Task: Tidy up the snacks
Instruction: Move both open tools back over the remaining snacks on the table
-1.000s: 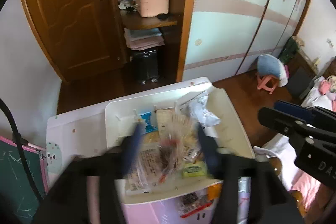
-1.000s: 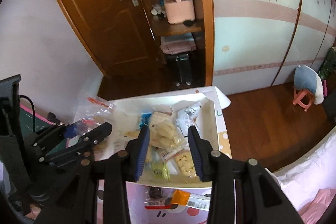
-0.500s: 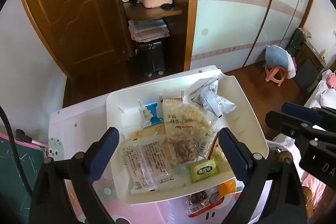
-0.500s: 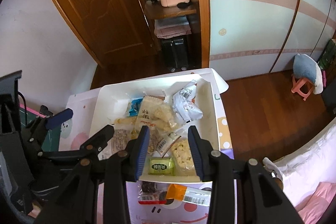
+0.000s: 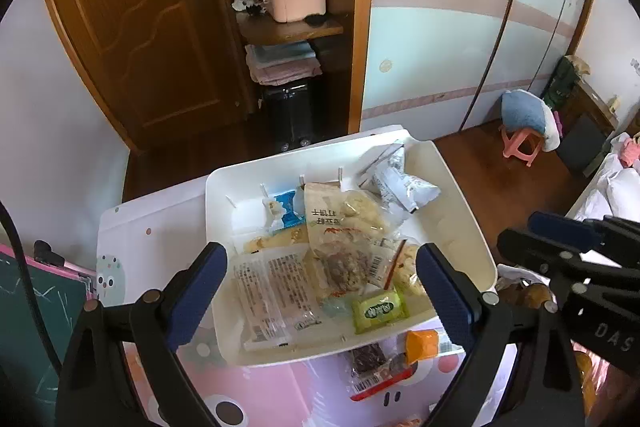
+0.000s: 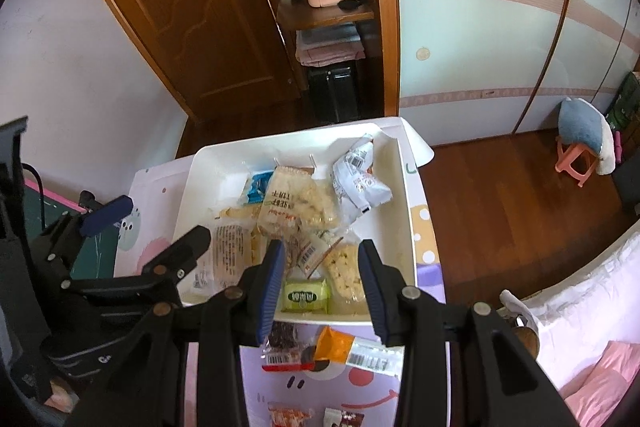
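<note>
Most snacks are already piled in the white tray point(image 5: 460, 187) on the desk point(image 5: 152, 227). The left claw point(image 5: 320, 287) is held wide and empty above the pile; the right claw point(image 6: 322, 279) is held partly spread, also empty, over the green packet point(image 6: 306, 297). A few packets point(image 6: 328, 347) are seen on the desk just outside the tray's near rim. A fresh pick seems to be in hand: the next move calls for one claw to be lowered onto a loose packet and closed.
</note>
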`<state>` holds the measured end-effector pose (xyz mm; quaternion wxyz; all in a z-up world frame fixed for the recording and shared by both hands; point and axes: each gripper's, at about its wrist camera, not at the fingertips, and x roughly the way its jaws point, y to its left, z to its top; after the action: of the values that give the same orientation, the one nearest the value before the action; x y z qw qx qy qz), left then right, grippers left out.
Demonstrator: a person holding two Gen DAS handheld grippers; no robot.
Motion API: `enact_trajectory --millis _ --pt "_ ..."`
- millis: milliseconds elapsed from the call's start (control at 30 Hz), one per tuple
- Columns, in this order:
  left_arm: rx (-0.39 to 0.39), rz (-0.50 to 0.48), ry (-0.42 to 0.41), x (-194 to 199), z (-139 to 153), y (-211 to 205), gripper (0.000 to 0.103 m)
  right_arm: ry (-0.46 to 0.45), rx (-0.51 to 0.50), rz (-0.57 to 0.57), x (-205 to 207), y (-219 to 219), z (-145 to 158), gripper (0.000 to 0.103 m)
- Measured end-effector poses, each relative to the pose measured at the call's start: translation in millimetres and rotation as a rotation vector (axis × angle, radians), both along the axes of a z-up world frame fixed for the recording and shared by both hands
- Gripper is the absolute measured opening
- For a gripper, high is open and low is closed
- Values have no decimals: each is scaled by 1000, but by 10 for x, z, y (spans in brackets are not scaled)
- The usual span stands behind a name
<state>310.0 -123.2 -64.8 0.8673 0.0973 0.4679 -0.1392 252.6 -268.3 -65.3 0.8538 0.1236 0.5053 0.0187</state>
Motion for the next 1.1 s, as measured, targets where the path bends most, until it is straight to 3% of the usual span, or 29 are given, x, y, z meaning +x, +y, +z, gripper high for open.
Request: enact_trajectory --millis 467,633,833,1100 --pt "-12 -9 -58 -645 292 28 95 -19 13 19 -575 -42 87 39" --pt "-25 -12 -63 -912 297 71 95 -34 15 33 -831 -58 81 44" --pt "-16 -13 -51 -1237 176 104 95 -28 31 43 -1123 -90 -49 45" --pt "-5 -21 55 -1652 -295 167 95 56 41 31 -1493 -67 -494 45"
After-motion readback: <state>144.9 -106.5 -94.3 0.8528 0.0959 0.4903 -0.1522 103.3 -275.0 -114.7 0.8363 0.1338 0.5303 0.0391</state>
